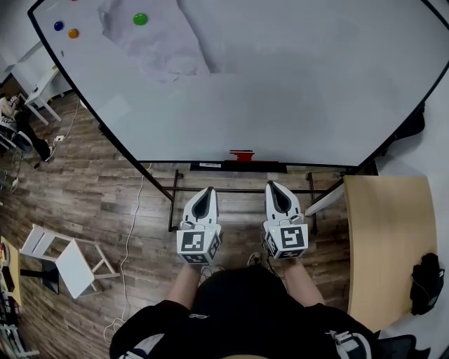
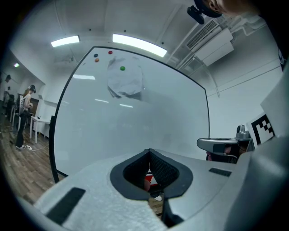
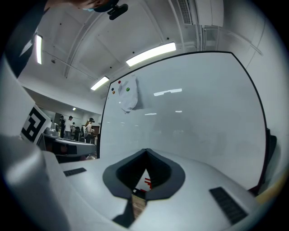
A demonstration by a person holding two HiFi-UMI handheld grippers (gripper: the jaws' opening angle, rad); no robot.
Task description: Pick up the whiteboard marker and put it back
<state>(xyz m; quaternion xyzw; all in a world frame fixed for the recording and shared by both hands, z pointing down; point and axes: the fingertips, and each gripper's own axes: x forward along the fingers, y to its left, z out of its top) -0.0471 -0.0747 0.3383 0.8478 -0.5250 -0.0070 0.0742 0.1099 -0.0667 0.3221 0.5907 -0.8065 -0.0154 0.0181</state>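
Note:
A small red object [image 1: 243, 155], apparently the whiteboard marker, lies on the black ledge [image 1: 210, 165] at the bottom edge of the whiteboard [image 1: 280, 91]. Through the gap under each pair of jaws it shows as a red spot [image 2: 148, 181] [image 3: 147, 182]. My left gripper [image 1: 207, 191] and right gripper [image 1: 276, 185] are held side by side over the floor, pointing at the board and short of the ledge. The red object sits ahead, between their two lines. Both pairs of jaws meet at the tips with nothing between them [image 2: 149, 151] [image 3: 145, 151].
A sheet of paper [image 1: 161, 42] and coloured magnets [image 1: 140, 19] hang on the board's upper left. The board's black stand bars [image 1: 238, 191] cross the wooden floor below the ledge. A light wooden table [image 1: 386, 238] with a black item [image 1: 426, 280] stands right, a white chair [image 1: 70, 261] left.

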